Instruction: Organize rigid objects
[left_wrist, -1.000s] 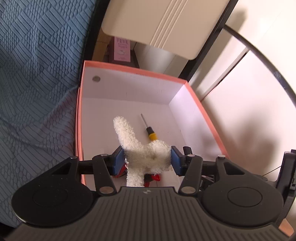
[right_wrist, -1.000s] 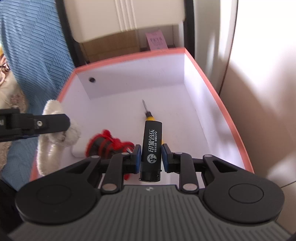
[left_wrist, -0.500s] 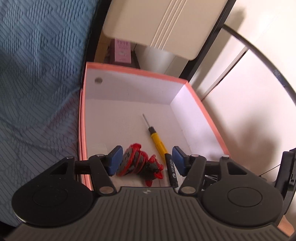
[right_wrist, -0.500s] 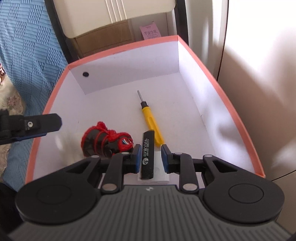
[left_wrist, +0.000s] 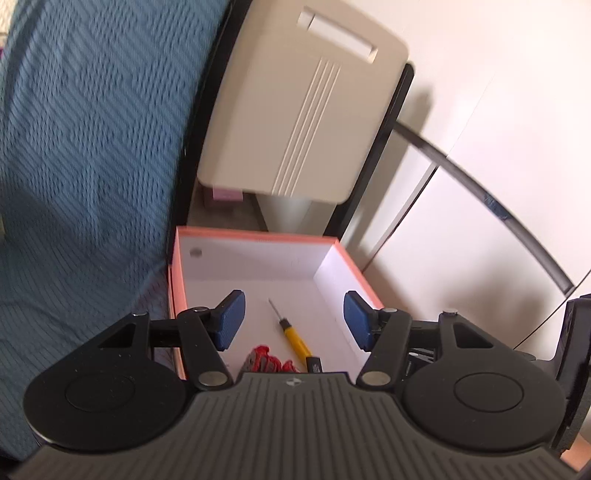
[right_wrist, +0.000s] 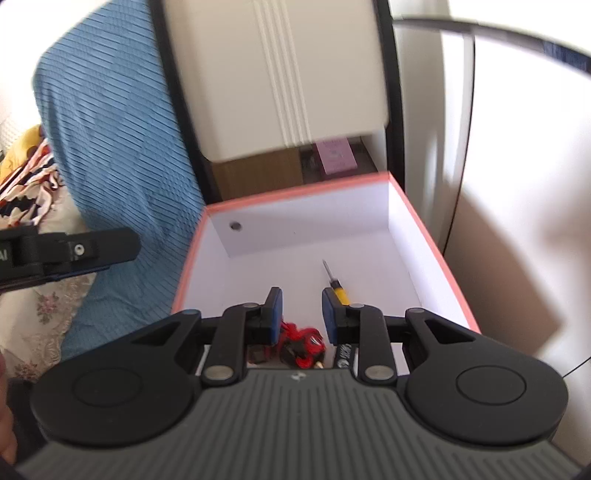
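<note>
Box (right_wrist: 424, 236) far half bare; screwdriver (right_wrist: 334, 282), red toy (right_wrist: 304, 341) crowd near end.

screwdriver (left_wrist: 291, 338) inside orange box (left_wrist: 176, 280)

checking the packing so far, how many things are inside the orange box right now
3 show in the orange-rimmed white cardboard box: yellow-handled screwdriver mid-floor, red-and-black toy and black printed stick near front. More may hide behind the hand-held grippers.

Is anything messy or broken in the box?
Nothing looks broken or spilled. The screwdriver, the red toy and the black stick lie loose on the floor of the box. Both grippers, left and right, are open and empty.
</note>
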